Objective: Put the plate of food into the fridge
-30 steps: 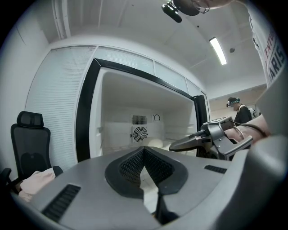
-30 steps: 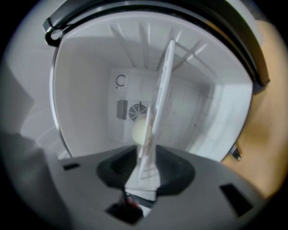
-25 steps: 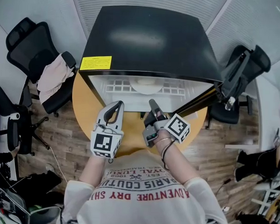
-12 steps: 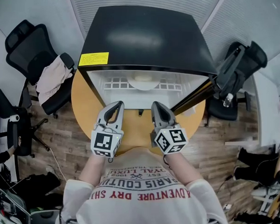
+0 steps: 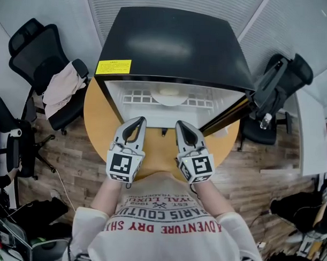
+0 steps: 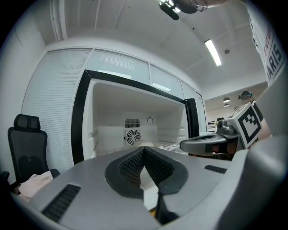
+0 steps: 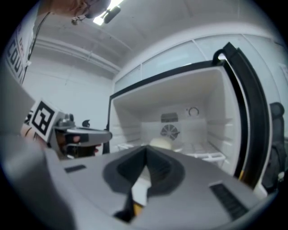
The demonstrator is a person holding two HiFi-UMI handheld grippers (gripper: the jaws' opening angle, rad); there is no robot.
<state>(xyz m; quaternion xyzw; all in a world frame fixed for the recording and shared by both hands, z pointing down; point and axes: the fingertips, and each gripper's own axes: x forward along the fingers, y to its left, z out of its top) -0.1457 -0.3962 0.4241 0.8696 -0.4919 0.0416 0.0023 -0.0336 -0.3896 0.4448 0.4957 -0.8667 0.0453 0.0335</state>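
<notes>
The black fridge [image 5: 172, 47] stands open, showing its white inside. A white plate [image 5: 168, 96] with a pale mound of food [image 7: 161, 143] rests on the wire shelf inside. My left gripper [image 5: 136, 121] and right gripper [image 5: 182, 124] hover side by side over the round wooden table [image 5: 97, 125], just in front of the fridge opening. Both point toward the plate and stay apart from it. Each one is shut with nothing between its jaws [image 6: 143, 148] [image 7: 146, 148]. In the left gripper view the right gripper [image 6: 211, 143] shows at the right.
The fridge door [image 5: 228, 118] swings out to the right. A black office chair [image 5: 40, 53] with a pale cloth [image 5: 63, 89] stands at the left, another chair [image 5: 283, 83] at the right. A fan [image 6: 133, 135] sits in the fridge's back wall.
My right gripper has turned from a tilted pose to lie straight, parallel to the left one, and shifted slightly left. The left gripper has stayed put.
</notes>
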